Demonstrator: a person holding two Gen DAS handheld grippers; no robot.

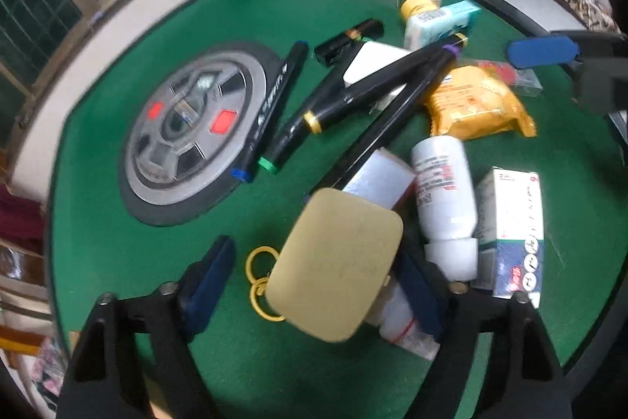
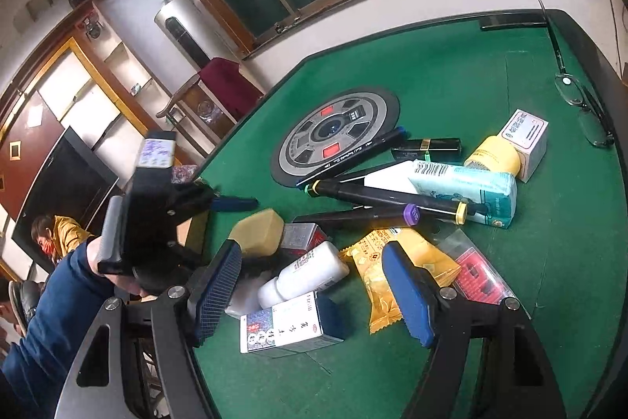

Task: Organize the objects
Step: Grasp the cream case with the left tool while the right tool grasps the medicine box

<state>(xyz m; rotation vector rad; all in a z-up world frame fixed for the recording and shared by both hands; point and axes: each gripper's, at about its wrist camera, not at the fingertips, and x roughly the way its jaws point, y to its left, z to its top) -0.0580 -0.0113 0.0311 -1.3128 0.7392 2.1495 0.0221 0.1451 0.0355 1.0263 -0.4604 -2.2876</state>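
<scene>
Now my left gripper [image 1: 314, 285] is open around the pale yellow rounded block [image 1: 337, 264], apparently not pressing it; my right gripper [image 2: 314, 295] hangs open over the white plastic bottle [image 2: 310, 271].

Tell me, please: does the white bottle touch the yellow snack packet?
Apart. In the left wrist view, a strip of green table shows between the white bottle and the yellow snack packet.

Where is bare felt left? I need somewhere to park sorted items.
Free: the green felt beyond the round centre disc toward the window, and the strip between the tissue pack and the table's right rim. Crowded: the markers, boxes, white bottle.
</scene>
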